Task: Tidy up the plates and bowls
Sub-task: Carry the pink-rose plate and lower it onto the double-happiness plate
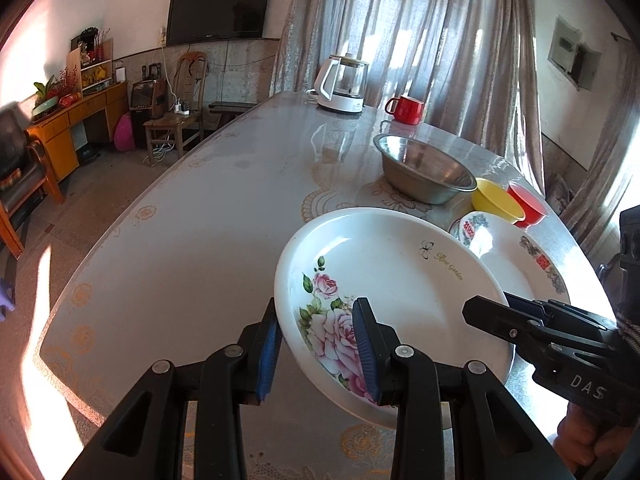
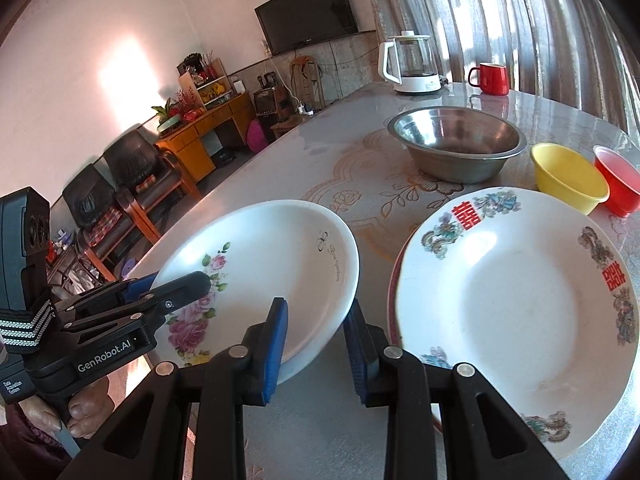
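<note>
Table (image 2: 280,148) carries steel bowl (image 2: 456,148), dragon plate (image 2: 516,312), yellow bowl (image 2: 568,178) and red bowl (image 2: 616,184); rose plate (image 1: 384,300) is held tilted just left of dragon plate, left gripper (image 1: 318,344) and right gripper (image 2: 316,350) both narrowly open, clamped on its opposite rims.

Your left wrist camera looks forward and down along its fingers (image 1: 276,344), close over the counter (image 1: 192,240), toward the curtains (image 1: 420,32). Your right one looks likewise from further right. Both share the rose plate (image 1: 392,280), steel bowl (image 2: 456,144), kettle (image 2: 412,64) and TV (image 1: 218,10).
</note>
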`<act>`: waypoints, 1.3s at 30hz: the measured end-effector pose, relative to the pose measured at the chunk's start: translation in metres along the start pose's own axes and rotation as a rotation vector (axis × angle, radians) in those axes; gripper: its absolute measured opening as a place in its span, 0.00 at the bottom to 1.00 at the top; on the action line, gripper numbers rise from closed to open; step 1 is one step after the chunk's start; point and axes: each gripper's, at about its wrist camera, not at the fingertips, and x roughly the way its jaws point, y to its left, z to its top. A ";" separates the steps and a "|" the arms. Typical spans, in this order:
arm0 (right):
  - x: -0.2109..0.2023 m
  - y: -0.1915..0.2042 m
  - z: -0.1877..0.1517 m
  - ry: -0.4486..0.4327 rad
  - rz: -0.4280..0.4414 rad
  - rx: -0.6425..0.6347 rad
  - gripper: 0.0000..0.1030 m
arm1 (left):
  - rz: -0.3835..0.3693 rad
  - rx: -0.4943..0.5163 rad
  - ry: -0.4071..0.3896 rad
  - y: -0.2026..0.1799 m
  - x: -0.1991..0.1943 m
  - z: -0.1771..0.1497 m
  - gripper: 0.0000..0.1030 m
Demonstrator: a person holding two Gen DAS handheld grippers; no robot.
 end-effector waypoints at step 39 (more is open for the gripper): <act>-0.088 -0.113 -0.023 -0.130 -0.269 0.291 0.27 | -0.244 0.289 0.079 -0.153 0.045 0.032 0.34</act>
